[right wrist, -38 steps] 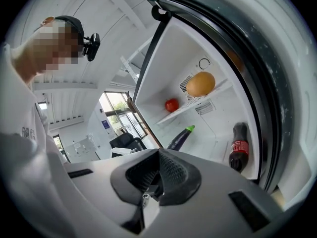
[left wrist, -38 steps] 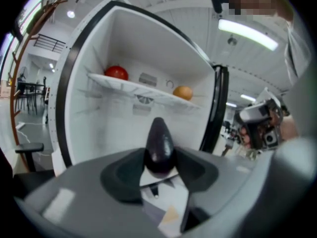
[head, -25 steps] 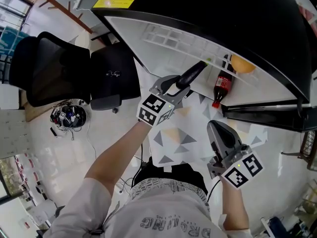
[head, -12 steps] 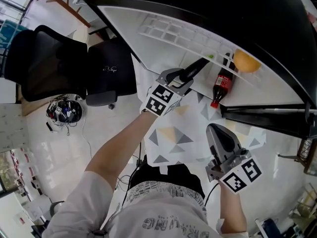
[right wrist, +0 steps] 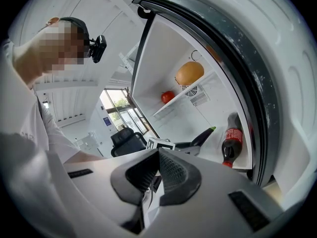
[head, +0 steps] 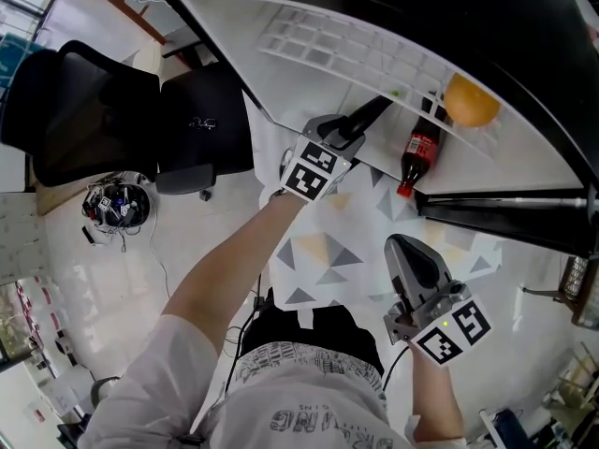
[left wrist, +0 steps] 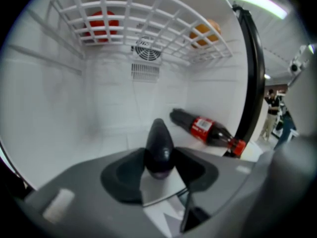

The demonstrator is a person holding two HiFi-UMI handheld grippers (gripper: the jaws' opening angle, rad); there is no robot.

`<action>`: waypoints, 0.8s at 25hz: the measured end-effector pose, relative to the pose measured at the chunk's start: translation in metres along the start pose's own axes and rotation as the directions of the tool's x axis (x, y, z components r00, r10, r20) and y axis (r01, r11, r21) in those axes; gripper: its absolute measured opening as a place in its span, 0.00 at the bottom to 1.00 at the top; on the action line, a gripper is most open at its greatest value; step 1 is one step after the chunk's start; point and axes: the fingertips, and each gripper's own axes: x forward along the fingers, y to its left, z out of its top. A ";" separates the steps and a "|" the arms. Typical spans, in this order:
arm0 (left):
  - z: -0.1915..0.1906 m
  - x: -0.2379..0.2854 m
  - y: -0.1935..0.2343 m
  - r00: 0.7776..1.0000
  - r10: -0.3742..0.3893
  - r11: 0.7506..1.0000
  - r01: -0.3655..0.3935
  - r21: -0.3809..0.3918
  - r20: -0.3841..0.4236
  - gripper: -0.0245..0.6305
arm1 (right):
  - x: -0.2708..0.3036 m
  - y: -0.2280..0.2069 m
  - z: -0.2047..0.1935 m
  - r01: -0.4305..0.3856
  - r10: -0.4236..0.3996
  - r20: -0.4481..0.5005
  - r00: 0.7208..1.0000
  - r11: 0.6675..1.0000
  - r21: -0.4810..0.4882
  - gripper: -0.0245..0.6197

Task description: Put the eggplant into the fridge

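Our left gripper (head: 344, 142) is clamped on the dark purple, long eggplant (left wrist: 158, 143): both black jaws press on its thick end, one on each side, and the narrow end with the green stalk points away from us. The eggplant is already inside the open white fridge (left wrist: 64, 118), in the space under the white wire shelf (left wrist: 138, 24), and it appears to hang a little above the white bottom; we cannot tell if it touches there. To the right of it in the left gripper view, near but apart, a dark cola bottle with a red label and a red cap (left wrist: 205, 130) lies on its side on the fridge bottom, with the cap towards the door opening. On the wire shelf we see a round orange fruit (left wrist: 204, 32) at the right and a round red thing (left wrist: 101, 24) at the left. Our right gripper (right wrist: 158, 155) is outside the fridge, well apart from the eggplant, above the white floor mat with grey and yellow triangles (head: 328, 251); its jaws are together at the tips and nothing is between them. A black office chair (head: 112, 129) stands at the left of the fridge.
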 end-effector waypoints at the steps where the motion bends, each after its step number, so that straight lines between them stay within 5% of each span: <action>1: -0.001 0.002 0.000 1.000 0.000 1.000 0.000 0.000 -0.005 0.34 | 0.000 0.001 -0.001 0.000 0.000 0.000 1.000 1.000 0.001 0.04; 15: -0.010 0.014 -0.002 0.998 0.017 1.000 -0.015 0.027 -0.057 0.34 | 0.001 0.001 -0.007 -0.004 0.004 -0.004 1.000 1.000 0.014 0.04; 20: -0.010 0.015 -0.008 0.998 -0.007 1.000 0.008 0.024 -0.062 0.43 | 0.002 0.002 -0.009 -0.004 0.004 -0.005 1.000 1.000 0.015 0.04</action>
